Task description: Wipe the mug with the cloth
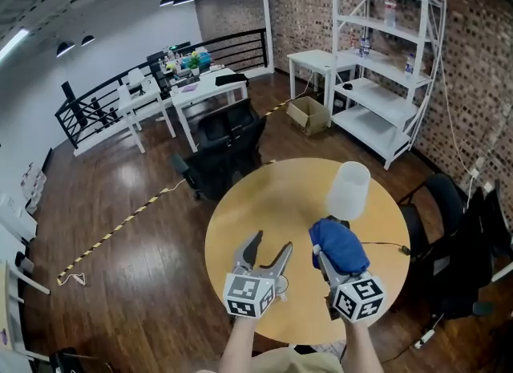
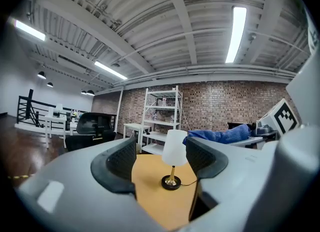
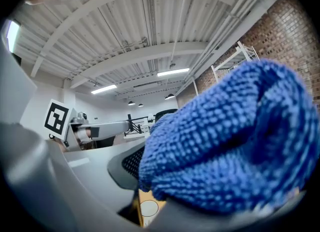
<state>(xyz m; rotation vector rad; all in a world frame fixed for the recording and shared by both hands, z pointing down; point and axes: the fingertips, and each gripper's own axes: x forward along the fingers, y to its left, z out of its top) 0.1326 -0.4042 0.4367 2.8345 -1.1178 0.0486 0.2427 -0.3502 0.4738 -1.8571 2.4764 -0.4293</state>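
My right gripper is shut on a bunched blue cloth and holds it above the round wooden table. In the right gripper view the cloth fills most of the picture and hides one jaw; the other pad shows beside it. My left gripper hovers to its left, open, with nothing between its jaws. A small white round thing, probably the mug, sits on the table, half hidden under the left gripper. It shows as a white ring low in the right gripper view.
A table lamp with a white shade stands on the far right of the table, its cable trailing right. Black office chairs stand beyond the table, another at the right. A white shelf unit lines the brick wall.
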